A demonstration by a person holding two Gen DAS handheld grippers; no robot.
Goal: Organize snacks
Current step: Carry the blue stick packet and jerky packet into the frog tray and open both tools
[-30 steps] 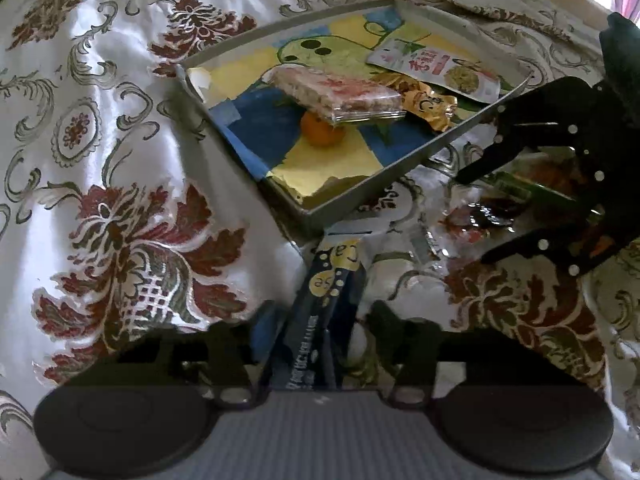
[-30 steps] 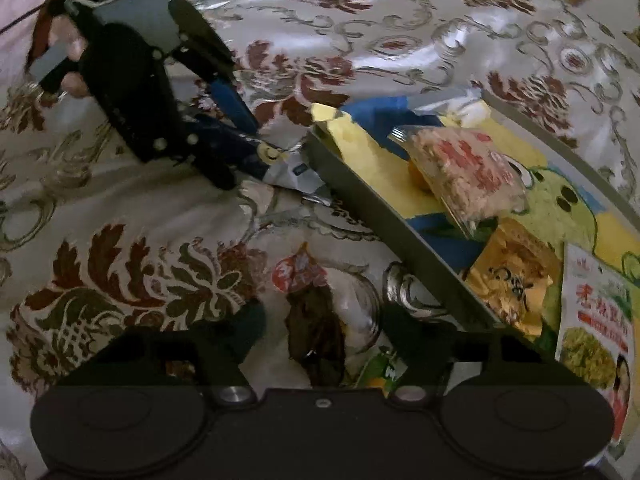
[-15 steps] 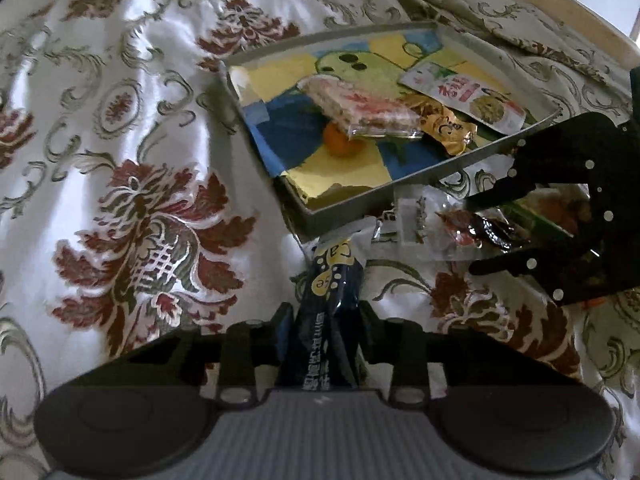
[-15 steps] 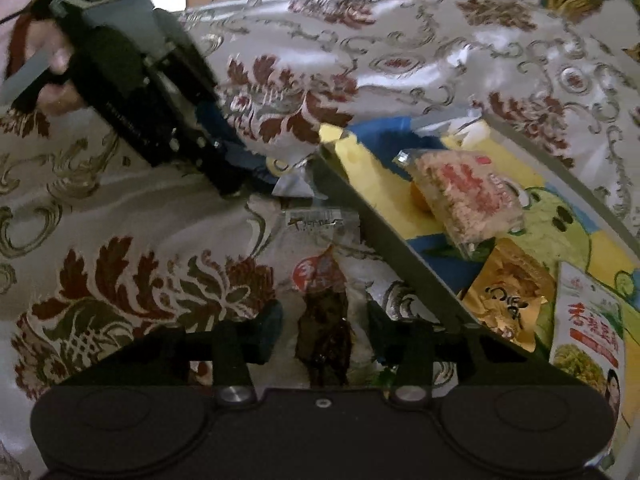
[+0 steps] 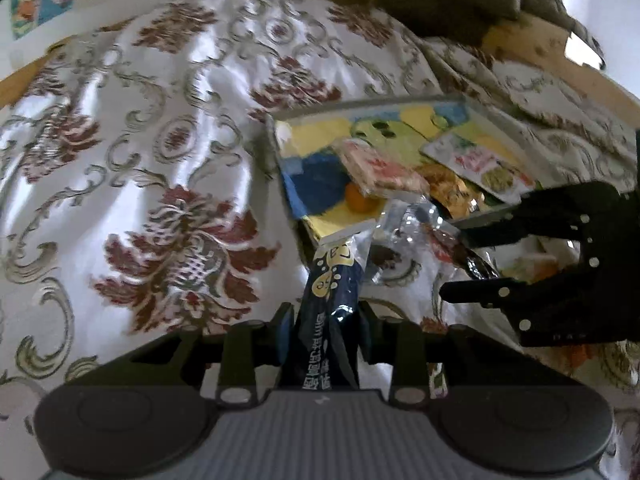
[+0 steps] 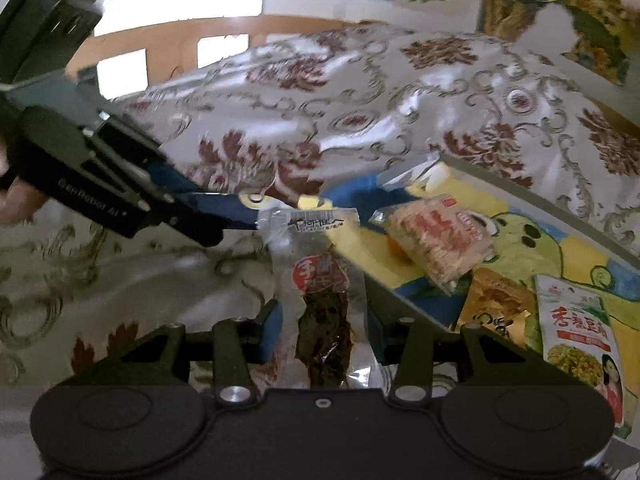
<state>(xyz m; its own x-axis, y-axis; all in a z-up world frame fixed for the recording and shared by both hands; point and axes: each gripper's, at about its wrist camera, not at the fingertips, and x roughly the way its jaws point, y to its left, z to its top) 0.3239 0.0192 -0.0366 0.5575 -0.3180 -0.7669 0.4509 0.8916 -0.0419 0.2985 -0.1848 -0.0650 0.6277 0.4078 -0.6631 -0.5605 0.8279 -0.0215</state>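
Your work surface is a glossy floral tablecloth (image 5: 168, 152) with dark red blooms, and on it sits a grey tray (image 6: 532, 196) lined with a blue, yellow and green cartoon sheet. Inside the tray lie a white pouch with red lettering and a green food picture (image 6: 580, 344), a clear bag of pale pink-flecked snack (image 6: 436, 244) resting over a small orange fruit (image 5: 356, 198), and a crinkled gold wrapper (image 6: 496, 308) between the two. Your left gripper (image 5: 324, 328) is pinching a dark blue stick pack (image 5: 328, 308), lifted so its yellow-marked tip reaches the tray's near corner. Your right gripper (image 6: 324, 320) is clamped on a clear packet of dark dried meat (image 6: 320, 300) with a red round label, held up just outside the tray's near wall, its top edge close to the blue pack's tip.
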